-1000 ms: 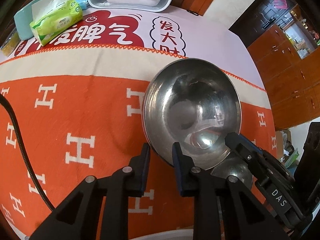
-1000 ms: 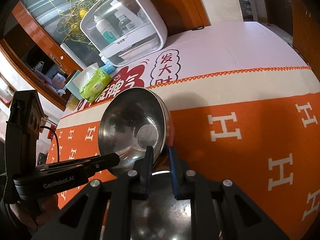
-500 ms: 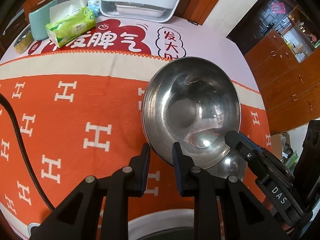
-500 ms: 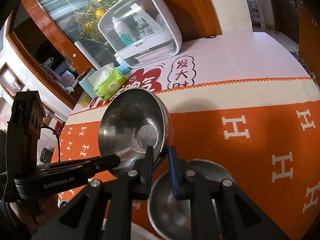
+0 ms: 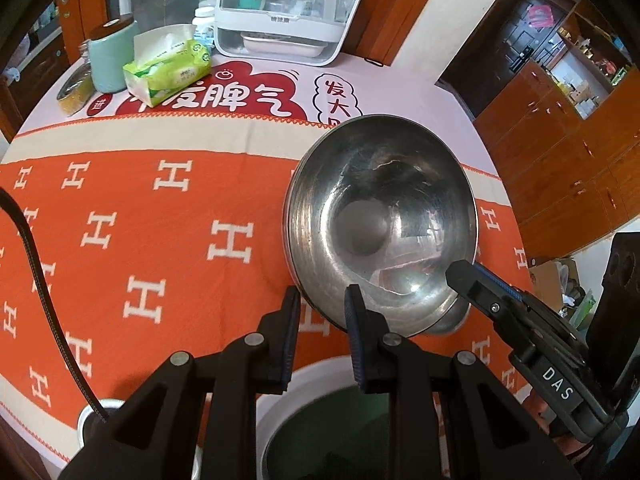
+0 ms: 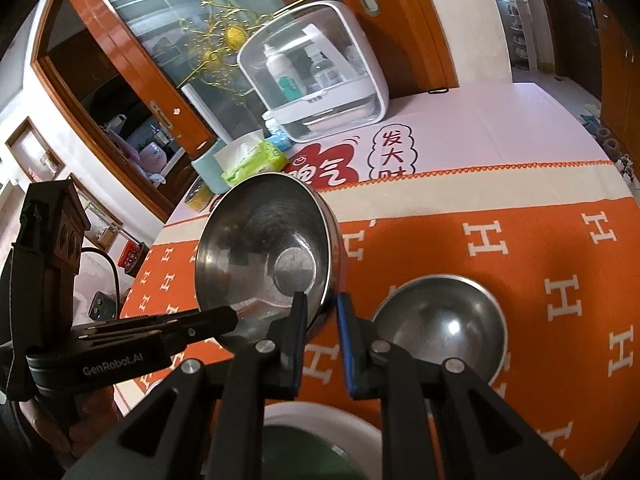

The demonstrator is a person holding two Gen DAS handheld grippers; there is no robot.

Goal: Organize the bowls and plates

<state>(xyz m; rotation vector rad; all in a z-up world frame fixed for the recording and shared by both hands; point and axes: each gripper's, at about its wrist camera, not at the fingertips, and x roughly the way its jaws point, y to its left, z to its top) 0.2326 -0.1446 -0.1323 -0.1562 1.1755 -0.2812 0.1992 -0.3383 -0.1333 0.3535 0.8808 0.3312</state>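
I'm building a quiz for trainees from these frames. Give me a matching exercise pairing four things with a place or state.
Things:
1. large steel bowl
2. smaller steel bowl
3. tissue pack
4. white storage box

Places or states:
A. green, beside a teal canister
B. gripped at the rim by both hand-held grippers
C. at the table's far edge, bottles inside
D. resting on the orange cloth

Pairs: 1-B, 2-D, 3-A, 4-C

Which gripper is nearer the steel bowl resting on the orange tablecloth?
Right. The right gripper, clamping the raised steel bowl, hangs just beside the resting bowl; the left gripper holds its other side.
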